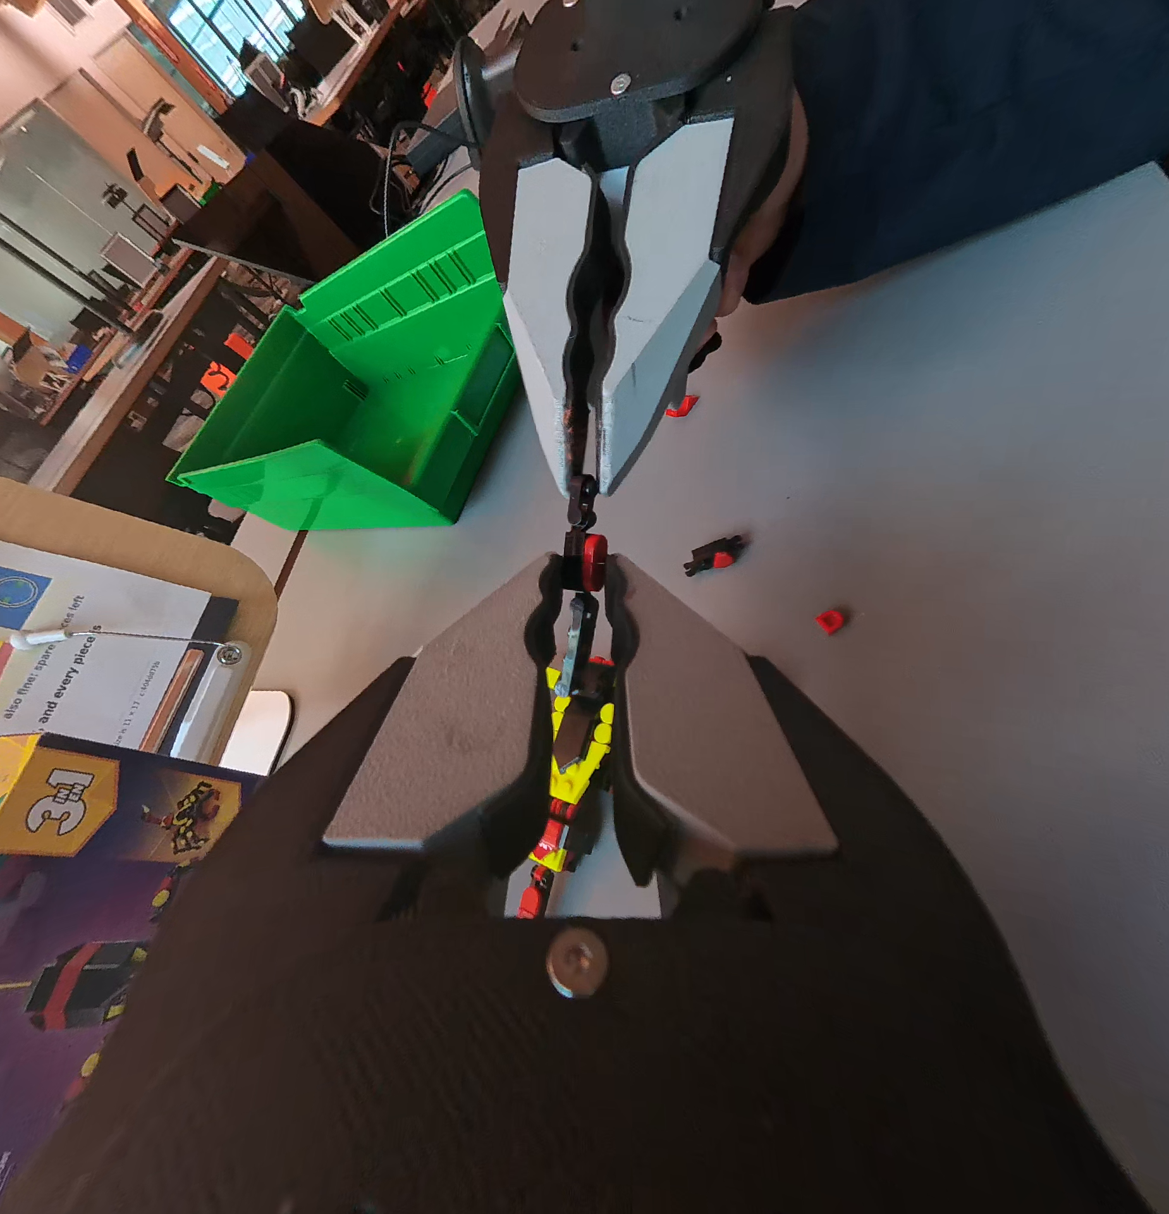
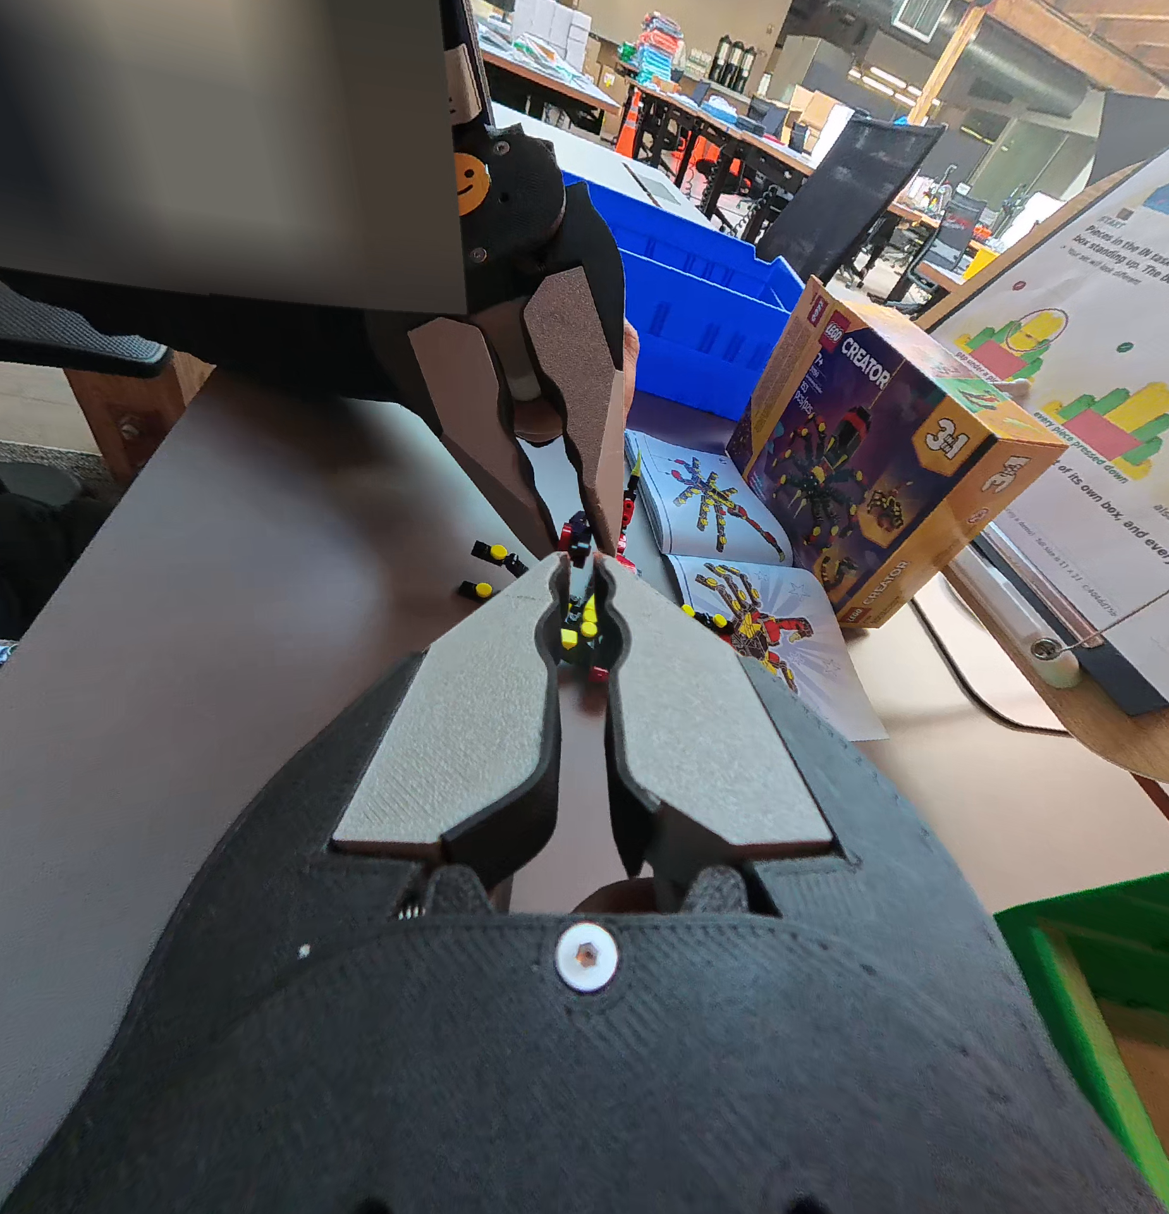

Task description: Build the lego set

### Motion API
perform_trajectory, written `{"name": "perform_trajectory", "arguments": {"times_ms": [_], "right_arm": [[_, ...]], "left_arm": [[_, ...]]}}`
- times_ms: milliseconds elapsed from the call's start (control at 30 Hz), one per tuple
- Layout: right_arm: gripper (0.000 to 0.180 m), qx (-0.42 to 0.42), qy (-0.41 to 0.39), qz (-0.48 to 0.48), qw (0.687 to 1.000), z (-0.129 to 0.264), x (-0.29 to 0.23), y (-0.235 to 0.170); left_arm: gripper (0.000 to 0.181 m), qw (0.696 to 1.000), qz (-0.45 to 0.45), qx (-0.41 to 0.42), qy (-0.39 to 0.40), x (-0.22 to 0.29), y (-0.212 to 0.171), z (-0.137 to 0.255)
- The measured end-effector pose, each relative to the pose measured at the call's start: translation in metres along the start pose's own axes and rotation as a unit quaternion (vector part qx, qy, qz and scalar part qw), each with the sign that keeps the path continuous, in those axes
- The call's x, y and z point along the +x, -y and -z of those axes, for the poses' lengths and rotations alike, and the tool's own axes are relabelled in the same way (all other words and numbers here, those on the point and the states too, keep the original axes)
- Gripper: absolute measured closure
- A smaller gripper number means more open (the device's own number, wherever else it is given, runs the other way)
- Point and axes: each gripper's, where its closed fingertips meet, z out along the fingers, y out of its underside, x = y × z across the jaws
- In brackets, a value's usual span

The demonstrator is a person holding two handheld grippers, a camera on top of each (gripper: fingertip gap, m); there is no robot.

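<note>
My left gripper (image 1: 583,570) is shut on the lego model (image 1: 578,742), a yellow, black and red body that runs back between its fingers. Its tips pinch the model's black and red end. My right gripper (image 1: 585,487) comes in from the opposite side and is shut on a dark jointed leg piece (image 1: 581,502) that meets that end. In the right wrist view my right gripper (image 2: 578,563) is tip to tip with the left gripper (image 2: 585,535), with black and yellow lego (image 2: 585,624) in the gap behind its tips. Both are held just above the grey table (image 1: 962,525).
Loose pieces lie on the table: a black-red one (image 1: 713,555), red ones (image 1: 831,621) (image 1: 681,407), black-yellow ones (image 2: 499,554). A green bin (image 1: 371,394), blue bin (image 2: 700,295), lego box (image 2: 884,447), open booklet (image 2: 732,525) and clipboard (image 2: 1094,427) ring the work spot. Less than 4 cm separates the two grippers' tips.
</note>
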Motion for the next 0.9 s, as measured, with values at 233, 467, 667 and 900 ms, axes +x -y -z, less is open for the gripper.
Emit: {"name": "perform_trajectory", "arguments": {"times_ms": [233, 467, 667, 900], "right_arm": [[0.18, -0.005, 0.017, -0.017, 1.0, 0.0, -0.002, 0.0], [0.18, -0.054, -0.019, -0.005, 0.998, -0.009, 0.006, -0.019], [0.179, -0.023, -0.012, 0.003, 1.0, -0.005, 0.005, -0.014], [0.17, 0.002, -0.018, 0.035, 0.999, -0.002, 0.002, -0.005]], "left_arm": [[0.172, 1.0, -0.017, 0.01, -0.012, 0.004, 0.002, 0.003], [0.174, 1.0, -0.002, 0.021, -0.013, 0.001, 0.004, 0.005], [0.175, 0.999, 0.021, 0.038, -0.02, 0.0, 0.008, 0.006], [0.175, 0.998, 0.03, 0.055, -0.016, -0.002, 0.014, 0.008]]}}
